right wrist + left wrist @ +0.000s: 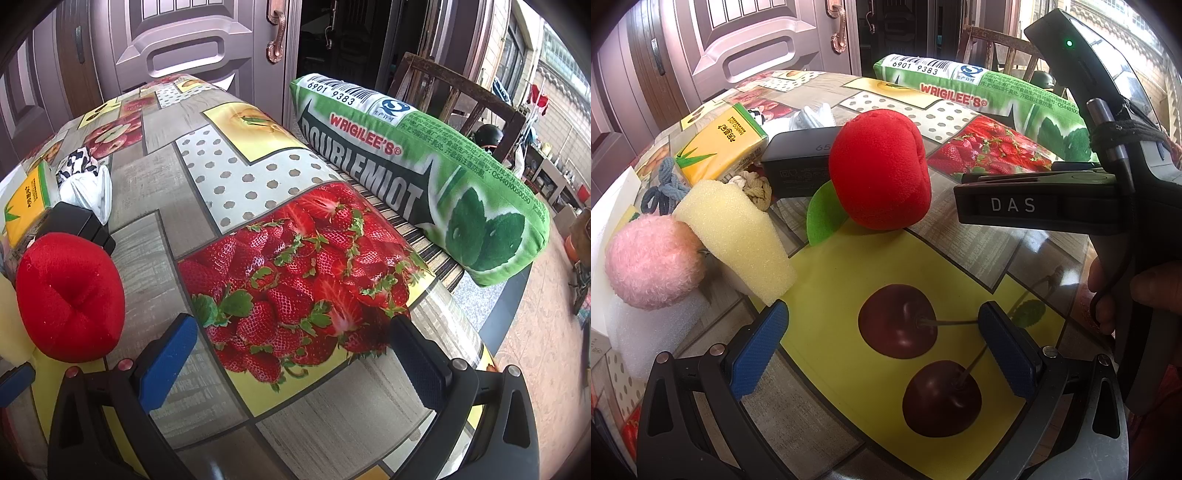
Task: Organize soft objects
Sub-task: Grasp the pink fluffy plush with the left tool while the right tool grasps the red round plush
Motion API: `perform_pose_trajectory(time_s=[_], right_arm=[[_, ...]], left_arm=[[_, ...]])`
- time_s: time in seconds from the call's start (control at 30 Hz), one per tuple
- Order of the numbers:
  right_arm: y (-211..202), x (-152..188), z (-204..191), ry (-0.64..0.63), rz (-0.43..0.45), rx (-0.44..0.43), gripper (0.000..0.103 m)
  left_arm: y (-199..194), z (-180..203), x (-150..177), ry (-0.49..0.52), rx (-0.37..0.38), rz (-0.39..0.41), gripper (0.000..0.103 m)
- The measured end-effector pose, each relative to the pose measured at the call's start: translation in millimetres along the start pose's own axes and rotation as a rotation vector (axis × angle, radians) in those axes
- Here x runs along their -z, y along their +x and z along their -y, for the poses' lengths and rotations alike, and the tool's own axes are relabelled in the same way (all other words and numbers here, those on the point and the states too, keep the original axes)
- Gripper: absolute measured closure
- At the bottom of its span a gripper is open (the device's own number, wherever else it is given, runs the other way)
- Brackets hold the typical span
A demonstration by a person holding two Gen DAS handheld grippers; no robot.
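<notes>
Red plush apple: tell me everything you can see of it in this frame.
The red plush apple is a rounded, fuzzy fabric toy with stitched seams meeting in a dimple, seen best in the right wrist view. A flat green felt leaf sticks out at its base. It rests on the fruit-print tablecloth, lying on its side, in front of a dark box and near the yellow sponge. Neither gripper holds it; the left gripper hangs open in front of it.
</notes>
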State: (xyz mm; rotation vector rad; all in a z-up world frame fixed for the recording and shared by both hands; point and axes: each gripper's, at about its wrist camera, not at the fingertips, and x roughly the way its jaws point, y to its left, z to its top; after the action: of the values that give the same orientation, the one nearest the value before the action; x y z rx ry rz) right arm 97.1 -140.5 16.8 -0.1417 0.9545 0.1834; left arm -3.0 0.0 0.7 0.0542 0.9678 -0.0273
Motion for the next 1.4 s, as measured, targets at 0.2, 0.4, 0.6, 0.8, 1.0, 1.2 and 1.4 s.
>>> perform_pose_trajectory(time_s=[0.2, 0.4, 0.6, 0.8, 1.0, 1.2, 1.4], right_arm=[[0.0, 0.3, -0.5, -0.001, 0.002, 0.003, 0.000], [0.6, -0.9, -1.1, 0.001, 0.004, 0.000, 0.000], [0.7, -0.6, 0.3, -0.011, 0.007, -0.024, 0.000], [-11.0, -1.7, 13.2, -0.067, 0.001, -0.177, 0.000], [-70.0, -6.6, 10.5, -0.219, 0.327, -0.406, 0.000], [-72.4, -22.6, -23.1, -0.308, 0.173, -0.531, 0.000], [-44.3, -28.3, -60.1, -0.326, 0.065, -0.548, 0.000]], left_arm=[[0.0, 0.0, 0.0, 0.000, 0.000, 0.000, 0.001], [0.0, 0.0, 0.0, -0.001, 0.001, 0.000, 0.001], [-0.5, -2.3, 0.3, -0.002, 0.007, 0.002, 0.001], [-46.6, -10.8, 25.7, -0.045, 0.071, 0.096, 0.001], [-115.6, -70.8, 57.2, -0.226, -0.037, 0.225, 0.000], [-121.6, -126.3, 67.9, -0.346, -0.177, 0.192, 0.000], [-104.2, -124.4, 49.7, -0.311, -0.123, 0.180, 0.000]])
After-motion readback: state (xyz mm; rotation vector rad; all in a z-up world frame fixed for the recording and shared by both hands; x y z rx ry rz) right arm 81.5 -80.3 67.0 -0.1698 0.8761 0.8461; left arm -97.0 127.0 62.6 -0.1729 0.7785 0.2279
